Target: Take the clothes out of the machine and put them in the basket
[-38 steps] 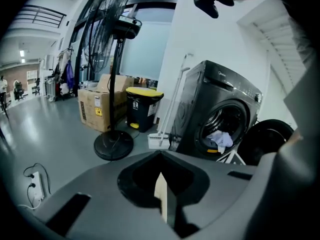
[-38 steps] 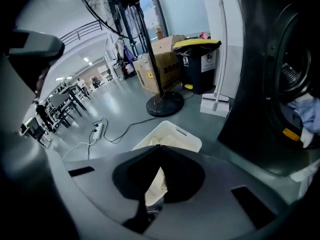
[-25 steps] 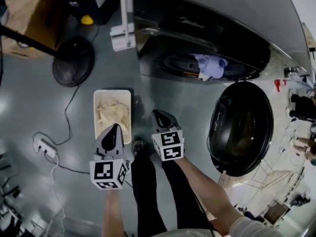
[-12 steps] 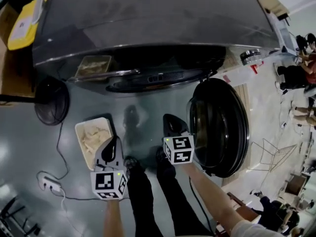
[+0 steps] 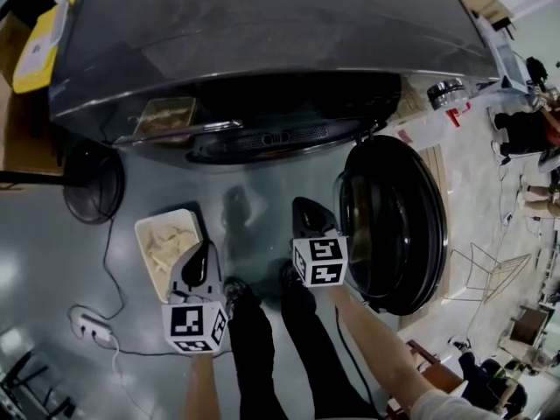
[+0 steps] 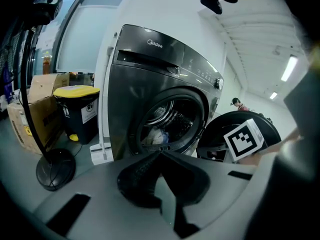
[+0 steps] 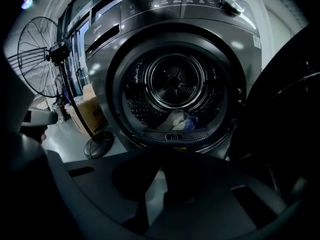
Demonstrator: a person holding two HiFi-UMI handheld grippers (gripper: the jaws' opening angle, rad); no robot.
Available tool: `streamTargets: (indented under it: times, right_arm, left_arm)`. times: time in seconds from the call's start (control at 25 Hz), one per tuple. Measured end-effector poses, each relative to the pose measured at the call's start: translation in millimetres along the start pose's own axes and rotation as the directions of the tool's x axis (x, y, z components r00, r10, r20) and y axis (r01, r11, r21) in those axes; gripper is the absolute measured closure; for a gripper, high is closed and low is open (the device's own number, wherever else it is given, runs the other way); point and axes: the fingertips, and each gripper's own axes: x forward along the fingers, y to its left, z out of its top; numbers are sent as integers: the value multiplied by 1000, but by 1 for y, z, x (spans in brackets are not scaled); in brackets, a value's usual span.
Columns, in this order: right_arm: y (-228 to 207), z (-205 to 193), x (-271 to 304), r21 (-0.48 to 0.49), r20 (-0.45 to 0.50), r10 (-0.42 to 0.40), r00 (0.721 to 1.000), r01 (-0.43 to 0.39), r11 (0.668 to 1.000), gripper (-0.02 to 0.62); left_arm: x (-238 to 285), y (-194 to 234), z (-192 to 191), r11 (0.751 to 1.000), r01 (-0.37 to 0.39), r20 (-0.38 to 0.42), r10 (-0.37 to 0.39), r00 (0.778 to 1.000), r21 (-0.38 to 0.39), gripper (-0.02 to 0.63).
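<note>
- One dark grey front-loading washing machine (image 5: 262,51) fills the top of the head view; its round opening faces the person and shows the steel drum (image 7: 176,81)
- its round door (image 5: 394,226) is swung fully open to the right of the opening, dark glass toward the person
- a pedestal fan (image 7: 37,59) stands on the grey floor (image 5: 44,261) left of the machine, its round base near the machine's front corner; a cardboard box (image 6: 37,109) and a bin with a yellow lid (image 6: 76,109) sit beyond it
- the person's legs (image 5: 262,357) in black trousers stand in front of the opening, between the two arms
- the white rectangular basket (image 5: 140,248) lies on the floor to the left of the feet, in front of the machine's left half; pale cloth (image 5: 166,243) already lies in it
- the left hand-held gripper (image 5: 201,250) hangs over the basket's near right corner in the head view; in its own view the black jaws meet at the tips with nothing between them; it points toward the opening
- the right hand-held gripper (image 5: 302,206) is held just left of the open door, aimed at the drum; its jaws are closed together and empty
- the clothes (image 7: 179,120), a small pale and blue bundle, lie at the bottom front of the drum just behind the lip of the opening, well apart from both grippers
- a white power strip (image 5: 87,326) with its cable lies on the floor left of the left arm
</note>
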Motion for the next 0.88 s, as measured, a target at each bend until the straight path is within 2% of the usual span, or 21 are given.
streamTargets:
  times: [0.52,0.72,0.88]
  right_arm:
    - [3,36,89,-109,82,-3,997,12,994,568]
    - [0,35,121,-196,104,6,995,14,981,568]
    - [-6,29,140,-300,99,8,995,22,954,568]
  left_arm:
    - [17,37,-24,999,-31,59,31,998,-8,588]
    - [39,50,-36,999,-34,103,34,994,-7,588]
    - [56,51,-48,1000,-24,127,24,992,-1,588]
